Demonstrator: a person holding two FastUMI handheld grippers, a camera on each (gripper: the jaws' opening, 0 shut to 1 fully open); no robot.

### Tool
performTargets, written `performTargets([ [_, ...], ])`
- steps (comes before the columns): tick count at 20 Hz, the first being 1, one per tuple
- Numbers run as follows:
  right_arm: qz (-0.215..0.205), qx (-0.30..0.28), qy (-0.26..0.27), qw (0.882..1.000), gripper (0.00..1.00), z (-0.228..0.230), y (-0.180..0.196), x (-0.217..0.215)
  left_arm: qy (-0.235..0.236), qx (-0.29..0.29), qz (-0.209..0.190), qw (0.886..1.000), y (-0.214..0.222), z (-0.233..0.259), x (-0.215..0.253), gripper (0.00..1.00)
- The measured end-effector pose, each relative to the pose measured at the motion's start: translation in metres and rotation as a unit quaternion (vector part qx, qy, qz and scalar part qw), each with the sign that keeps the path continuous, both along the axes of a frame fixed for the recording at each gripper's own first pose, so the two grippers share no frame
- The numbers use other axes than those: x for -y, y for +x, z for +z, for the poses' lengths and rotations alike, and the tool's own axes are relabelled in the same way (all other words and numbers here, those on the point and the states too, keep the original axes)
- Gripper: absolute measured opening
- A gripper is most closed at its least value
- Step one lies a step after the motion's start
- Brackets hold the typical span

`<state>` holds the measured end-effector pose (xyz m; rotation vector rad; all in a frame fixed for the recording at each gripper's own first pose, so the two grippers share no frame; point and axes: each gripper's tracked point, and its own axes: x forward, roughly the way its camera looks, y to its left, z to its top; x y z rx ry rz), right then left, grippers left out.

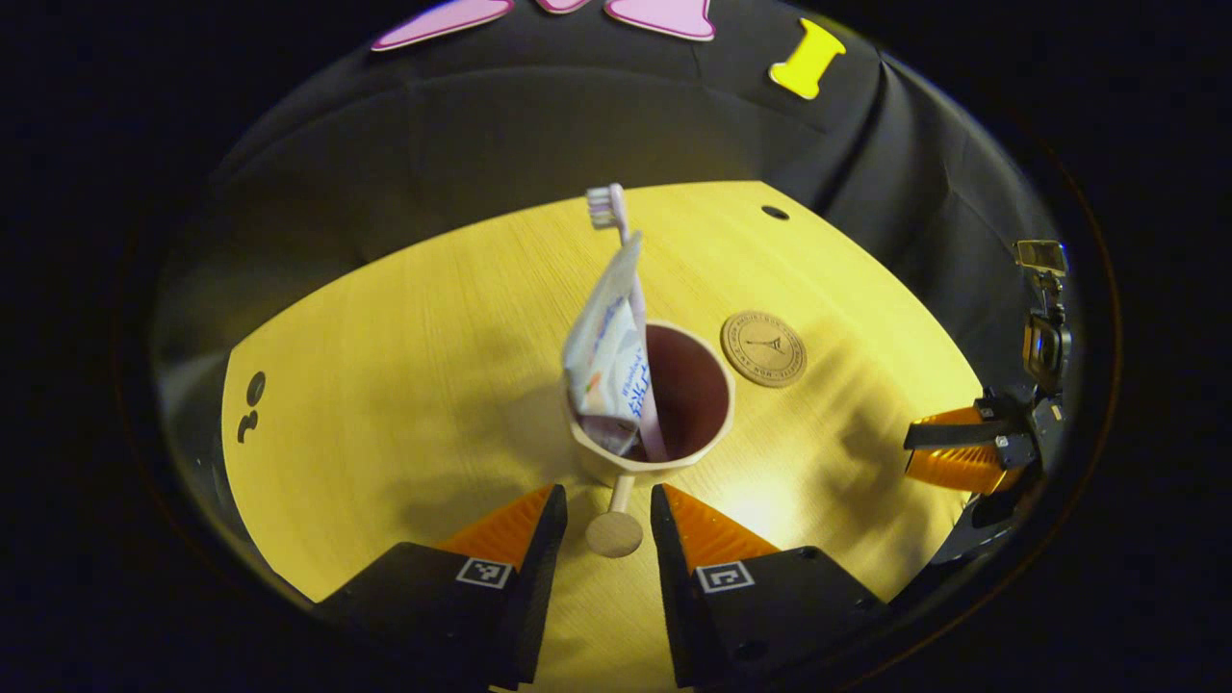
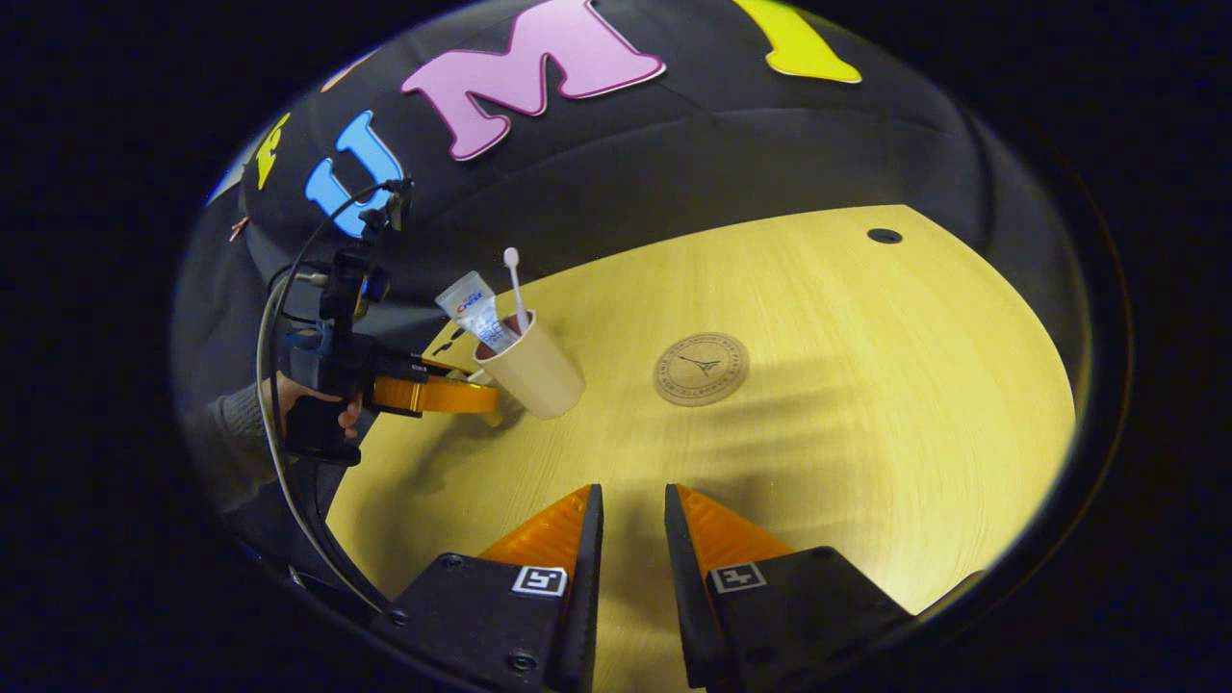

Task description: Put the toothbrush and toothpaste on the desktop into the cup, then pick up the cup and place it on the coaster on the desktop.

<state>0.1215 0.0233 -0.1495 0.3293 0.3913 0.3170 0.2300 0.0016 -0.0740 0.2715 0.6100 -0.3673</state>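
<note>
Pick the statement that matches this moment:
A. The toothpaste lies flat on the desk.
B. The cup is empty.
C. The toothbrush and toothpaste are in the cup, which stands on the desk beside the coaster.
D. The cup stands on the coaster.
C: the toothbrush and toothpaste both stick up out of the cup, and the coaster lies bare on the desk apart from it.

1. We see the surface (image 1: 385, 366), a pale wood-grain top with a curved far edge against the black cloth wall.
2. We note a cup (image 1: 664, 423) standing upright on it, its knobbed handle (image 1: 616, 525) pointing toward the near edge.
3. We find a round coaster (image 1: 763, 348) lying flat just beside the cup, apart from it.
4. We mark a small dark hole (image 1: 775, 213) near the far edge.
</note>
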Motion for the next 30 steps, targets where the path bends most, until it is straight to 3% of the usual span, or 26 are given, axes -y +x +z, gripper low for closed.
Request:
performTargets([
  [2,-0.013,-0.004,0.009,1.000,0.39,-0.001,-0.003,0.015,0.026,-0.016,-0.001,1.000,0.005,-0.007,0.001,0.61],
  [3,-0.016,-0.006,0.012,1.000,0.39,-0.001,-0.004,0.020,0.037,-0.017,-0.002,0.999,0.009,-0.008,0.002,0.51],
  [6,-0.023,-0.009,0.015,1.000,0.39,-0.004,-0.009,0.035,0.060,-0.032,-0.009,0.998,0.013,-0.009,0.007,0.46],
  [7,-0.025,-0.011,0.017,0.999,0.39,-0.005,-0.010,0.038,0.064,-0.039,-0.007,0.997,0.015,-0.012,0.008,0.36],
  [8,-0.025,-0.012,0.022,0.999,0.39,-0.006,-0.013,0.039,0.067,-0.045,-0.003,0.997,0.017,-0.013,0.008,0.43],
  [10,-0.023,-0.017,0.026,0.999,0.39,-0.009,-0.016,0.041,0.064,-0.051,0.002,0.997,0.017,-0.013,0.008,0.32],
  [13,-0.018,-0.021,0.027,0.999,0.39,-0.014,-0.020,0.041,0.060,-0.051,0.008,0.997,0.016,-0.014,0.009,0.34],
  [14,-0.017,-0.022,0.026,0.999,0.39,-0.015,-0.020,0.042,0.058,-0.047,0.009,0.997,0.016,-0.013,0.010,0.29],
  [15,-0.015,-0.022,0.026,0.999,0.39,-0.016,-0.020,0.042,0.052,-0.046,0.011,0.998,0.015,-0.013,0.012,0.32],
  [16,-0.014,-0.022,0.026,0.999,0.39,-0.016,-0.021,0.042,0.048,-0.046,0.014,0.998,0.013,-0.014,0.012,0.28],
  [17,-0.013,-0.022,0.027,0.999,0.39,-0.015,-0.020,0.043,0.045,-0.045,0.018,0.998,0.012,-0.013,0.010,0.31],
  [18,-0.013,-0.021,0.027,0.999,0.39,-0.016,-0.020,0.043,0.043,-0.043,0.021,0.998,0.011,-0.012,0.009,0.23],
  [19,-0.013,-0.021,0.028,0.999,0.39,-0.016,-0.020,0.044,0.045,-0.039,0.023,0.998,0.009,-0.009,0.007,0.28],
  [20,-0.014,-0.020,0.029,0.999,0.39,-0.016,-0.021,0.045,0.046,-0.031,0.025,0.998,0.008,-0.005,0.006,0.23],
  [21,-0.015,-0.019,0.030,0.999,0.39,-0.015,-0.021,0.046,0.050,-0.025,0.024,0.998,0.008,-0.001,0.006,0.28],
  [24,-0.018,-0.015,0.033,0.999,0.39,-0.012,-0.024,0.048,0.069,-0.013,0.013,0.997,0.003,0.008,0.012,0.28],
  [25,-0.019,-0.014,0.033,0.999,0.39,-0.011,-0.026,0.049,0.071,-0.011,0.006,0.997,0.000,0.012,0.017,0.32],
  [26,-0.022,-0.013,0.033,0.999,0.39,-0.010,-0.027,0.050,0.072,-0.011,-0.001,0.997,-0.002,0.015,0.025,0.28],
  [27,-0.024,-0.012,0.034,0.999,0.39,-0.010,-0.029,0.053,0.072,-0.012,-0.010,0.997,-0.003,0.016,0.034,0.32],
  [28,-0.027,-0.011,0.034,0.999,0.39,-0.010,-0.031,0.055,0.072,-0.012,-0.017,0.997,-0.003,0.017,0.044,0.28],
  [29,-0.030,-0.010,0.034,0.999,0.39,-0.009,-0.033,0.058,0.074,-0.011,-0.023,0.997,-0.001,0.016,0.052,0.32],
  [30,-0.033,-0.009,0.033,0.999,0.39,-0.009,-0.036,0.062,0.077,-0.009,-0.030,0.997,0.001,0.018,0.062,0.28],
])
